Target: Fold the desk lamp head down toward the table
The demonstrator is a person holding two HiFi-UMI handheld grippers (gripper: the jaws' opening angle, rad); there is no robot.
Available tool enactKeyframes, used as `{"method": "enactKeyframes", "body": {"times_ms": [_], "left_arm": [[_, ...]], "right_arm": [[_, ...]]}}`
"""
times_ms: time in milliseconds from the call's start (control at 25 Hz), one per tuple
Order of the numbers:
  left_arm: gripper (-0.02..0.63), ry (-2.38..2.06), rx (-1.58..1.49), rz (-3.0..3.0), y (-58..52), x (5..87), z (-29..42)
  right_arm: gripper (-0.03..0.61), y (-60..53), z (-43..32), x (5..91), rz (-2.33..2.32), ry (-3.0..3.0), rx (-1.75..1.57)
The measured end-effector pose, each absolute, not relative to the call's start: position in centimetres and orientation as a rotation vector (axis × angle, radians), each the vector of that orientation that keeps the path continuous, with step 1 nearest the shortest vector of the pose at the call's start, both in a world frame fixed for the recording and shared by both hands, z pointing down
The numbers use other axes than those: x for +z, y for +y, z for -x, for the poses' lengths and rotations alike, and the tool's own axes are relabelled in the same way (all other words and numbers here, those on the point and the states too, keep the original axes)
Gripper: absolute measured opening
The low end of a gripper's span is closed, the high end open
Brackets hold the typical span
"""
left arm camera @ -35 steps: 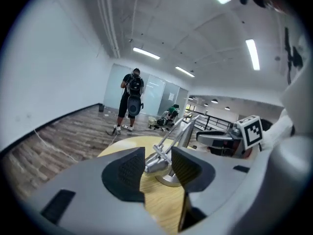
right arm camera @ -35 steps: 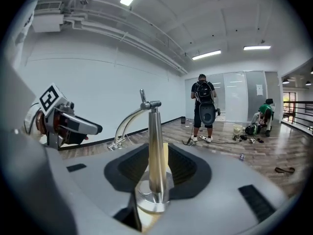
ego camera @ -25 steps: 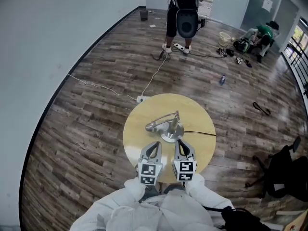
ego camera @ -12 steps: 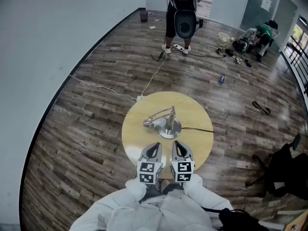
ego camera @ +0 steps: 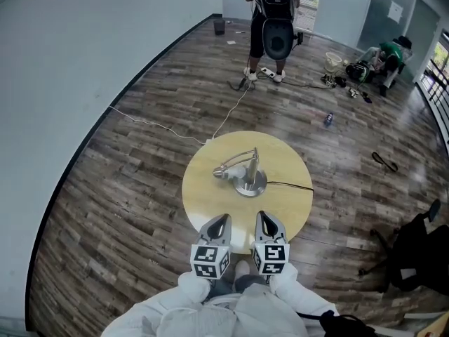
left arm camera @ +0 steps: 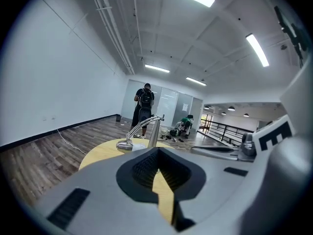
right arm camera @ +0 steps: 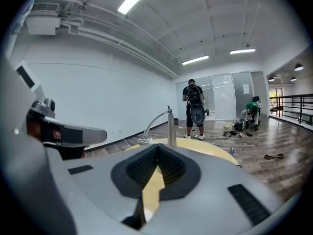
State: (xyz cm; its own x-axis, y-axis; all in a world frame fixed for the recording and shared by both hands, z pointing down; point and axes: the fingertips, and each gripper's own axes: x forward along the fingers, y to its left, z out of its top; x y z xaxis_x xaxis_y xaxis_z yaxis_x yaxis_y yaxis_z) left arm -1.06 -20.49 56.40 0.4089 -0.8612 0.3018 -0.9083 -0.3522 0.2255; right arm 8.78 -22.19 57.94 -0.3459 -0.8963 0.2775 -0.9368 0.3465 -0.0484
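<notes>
A silver desk lamp stands on the round yellow table [ego camera: 210, 202], its base [ego camera: 251, 184] near the middle. Its curved arm bends over to the left, so the lamp head [ego camera: 222, 171] hangs low, just above the tabletop. My left gripper [ego camera: 219, 221] and right gripper [ego camera: 264, 219] hover side by side over the table's near edge, both shut and empty, a short way back from the lamp. The left gripper view shows the lamp head [left arm camera: 124, 144] beyond the shut left gripper [left arm camera: 157, 152]. In the right gripper view the lamp post [right arm camera: 171, 127] rises past the shut right gripper [right arm camera: 157, 149].
A black cord [ego camera: 291, 184] runs right from the lamp base across the table. A person with a backpack [ego camera: 276, 20] stands far off on the wood floor; another person [ego camera: 388, 53] sits among bags at the back right. A white cable [ego camera: 161, 126] crosses the floor. A dark chair [ego camera: 414, 248] stands at right.
Both grippers have drawn back from the lamp base toward the table's near edge. The lamp stands as before, head low.
</notes>
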Motion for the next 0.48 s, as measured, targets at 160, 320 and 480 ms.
{"method": "enactKeyframes", "body": {"times_ms": [160, 320, 480], "left_arm": [[0.000, -1.519, 0.178, -2.347, -16.5, 55.9, 2.1], [0.000, -1.489, 0.149, -2.361, -11.8, 55.3, 3.1], [0.000, -1.482, 0.132, -2.366, -8.8, 55.0, 3.0]], "right_arm": [[0.011, -18.0, -8.6, 57.7, -1.730, -2.369, 0.305], [0.011, -13.1, -7.1, 57.6, -1.772, -2.361, 0.343], [0.012, -9.9, -5.8, 57.3, -1.745, -2.386, 0.345]]}}
